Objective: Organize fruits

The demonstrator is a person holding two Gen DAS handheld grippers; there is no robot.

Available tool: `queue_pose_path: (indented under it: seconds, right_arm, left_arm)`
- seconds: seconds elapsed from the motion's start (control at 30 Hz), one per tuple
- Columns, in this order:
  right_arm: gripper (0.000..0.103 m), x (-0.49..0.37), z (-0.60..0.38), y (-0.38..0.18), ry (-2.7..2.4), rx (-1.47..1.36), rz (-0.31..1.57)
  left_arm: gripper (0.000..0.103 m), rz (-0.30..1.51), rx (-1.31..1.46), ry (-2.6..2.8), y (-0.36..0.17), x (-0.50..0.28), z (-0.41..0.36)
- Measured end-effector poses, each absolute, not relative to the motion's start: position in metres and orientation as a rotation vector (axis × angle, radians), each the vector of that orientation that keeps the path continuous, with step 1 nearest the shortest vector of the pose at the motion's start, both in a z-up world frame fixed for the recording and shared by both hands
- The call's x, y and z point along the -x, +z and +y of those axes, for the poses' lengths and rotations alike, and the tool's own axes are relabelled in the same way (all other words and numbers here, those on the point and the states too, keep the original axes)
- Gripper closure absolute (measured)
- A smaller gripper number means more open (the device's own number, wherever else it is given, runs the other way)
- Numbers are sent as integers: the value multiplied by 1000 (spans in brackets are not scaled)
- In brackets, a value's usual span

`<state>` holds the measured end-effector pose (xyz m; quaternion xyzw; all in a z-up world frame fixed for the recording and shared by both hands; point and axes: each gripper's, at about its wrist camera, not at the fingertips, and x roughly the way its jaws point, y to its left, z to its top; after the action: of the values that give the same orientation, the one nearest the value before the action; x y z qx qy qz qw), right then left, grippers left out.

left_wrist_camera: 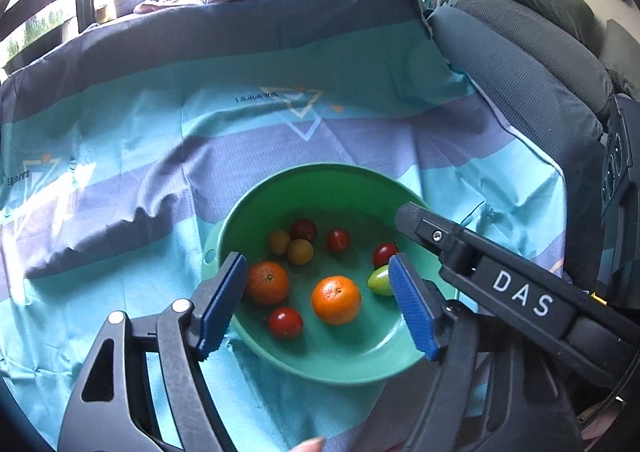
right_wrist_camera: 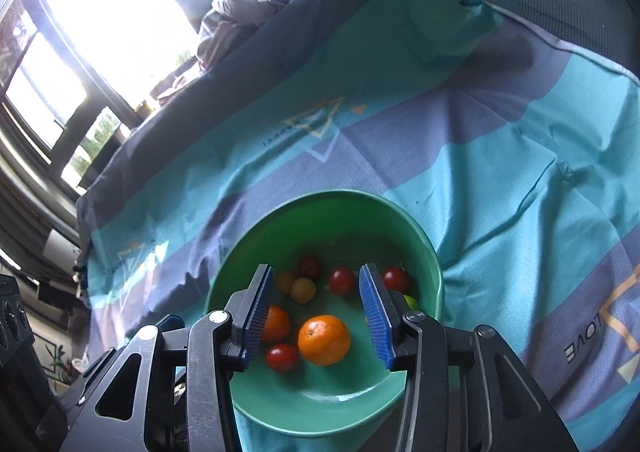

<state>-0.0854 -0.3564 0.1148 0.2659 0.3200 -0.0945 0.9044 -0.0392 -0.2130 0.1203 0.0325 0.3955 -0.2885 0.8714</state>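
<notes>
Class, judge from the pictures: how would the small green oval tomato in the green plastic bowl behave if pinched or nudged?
The small green oval tomato looks glossy, so probably slippery. Its rounded shape would likely roll down the green plastic bowl. Being small, it seems light and probably squashable.

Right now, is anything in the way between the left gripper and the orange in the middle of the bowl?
Nothing visible is. The left gripper hangs open above the green bowl, with the orange showing between its fingers.

The white letters "DAS" stand on the black right gripper point(left_wrist_camera: 522, 294). On the blue cloth point(right_wrist_camera: 500, 180), near the right edge, "LOVE" reads upside down. Small far print is too blurry.
</notes>
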Motion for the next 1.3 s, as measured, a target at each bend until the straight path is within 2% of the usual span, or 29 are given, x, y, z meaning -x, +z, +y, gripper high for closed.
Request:
queue_pose_path:
  seconds: [1.3]
  right_arm:
    - [57, 91, -351, 118, -297, -504, 679]
  left_arm:
    - [28, 838, -50, -583, 119, 43, -208]
